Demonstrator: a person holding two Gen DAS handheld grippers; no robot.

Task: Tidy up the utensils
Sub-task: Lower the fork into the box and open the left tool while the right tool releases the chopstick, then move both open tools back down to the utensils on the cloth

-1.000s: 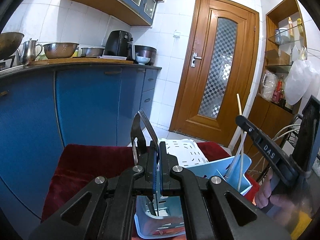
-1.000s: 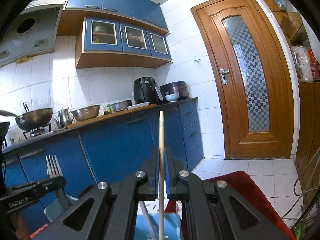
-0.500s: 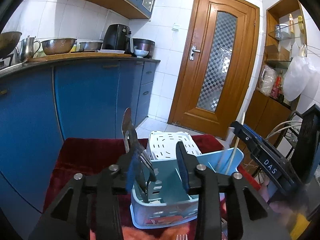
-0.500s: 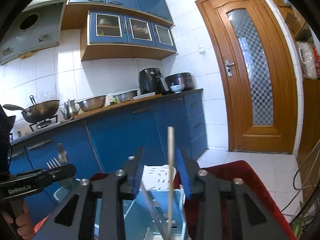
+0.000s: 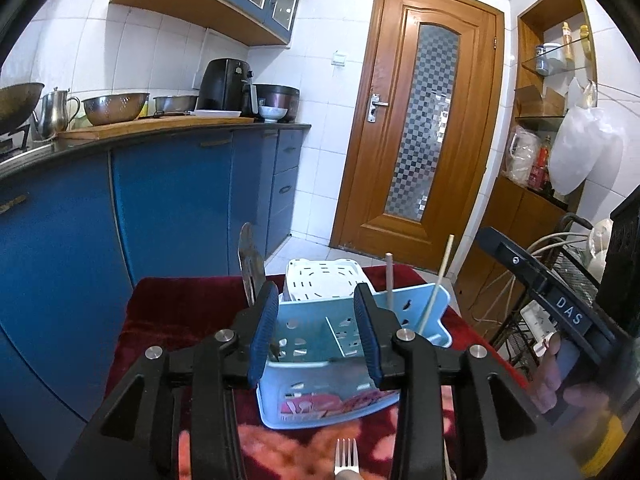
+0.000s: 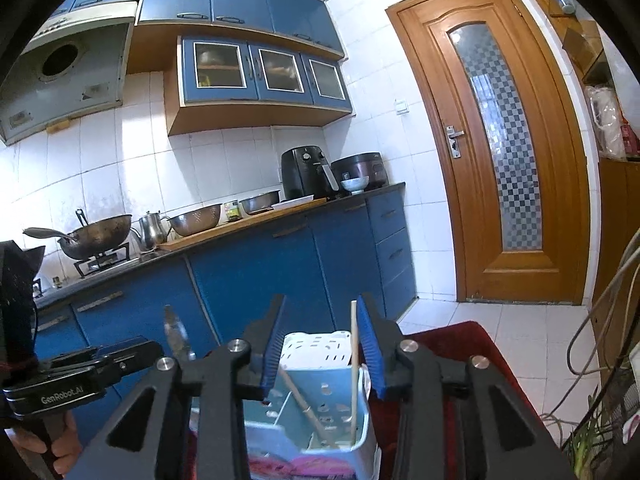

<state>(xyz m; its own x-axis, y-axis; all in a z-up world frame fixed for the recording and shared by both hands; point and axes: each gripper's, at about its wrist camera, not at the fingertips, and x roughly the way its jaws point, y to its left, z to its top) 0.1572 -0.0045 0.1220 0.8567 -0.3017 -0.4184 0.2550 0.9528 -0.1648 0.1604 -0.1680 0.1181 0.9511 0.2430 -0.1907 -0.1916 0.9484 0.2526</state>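
Observation:
A light blue utensil caddy [image 5: 340, 344] [image 6: 332, 396] stands on the dark red cloth [image 5: 180, 308], with a white slotted basket [image 5: 324, 280] right behind it. My left gripper [image 5: 316, 332] hangs open just in front of the caddy with nothing between its pads. A metal utensil [image 5: 249, 264] [image 6: 176, 336] stands upright in the caddy's left compartment. Two chopsticks [image 5: 438, 280] stand in the right compartment. My right gripper [image 6: 322, 346] is open. One chopstick [image 6: 353, 360] rises close to its right pad without being pressed. A fork [image 5: 346, 456] lies on the cloth near me.
Blue kitchen cabinets [image 5: 172, 200] run along the left under a counter with metal bowls and a black air fryer [image 5: 226, 84]. A wooden door [image 5: 416, 136] is straight ahead. A wire rack with cables [image 5: 568, 264] stands at the right. A hand holds the left gripper's body [image 6: 80, 372].
Both grippers opened. The left let go of the metal utensil and the right let go of the chopstick, which now stand in the caddy. Both pulled back and up.

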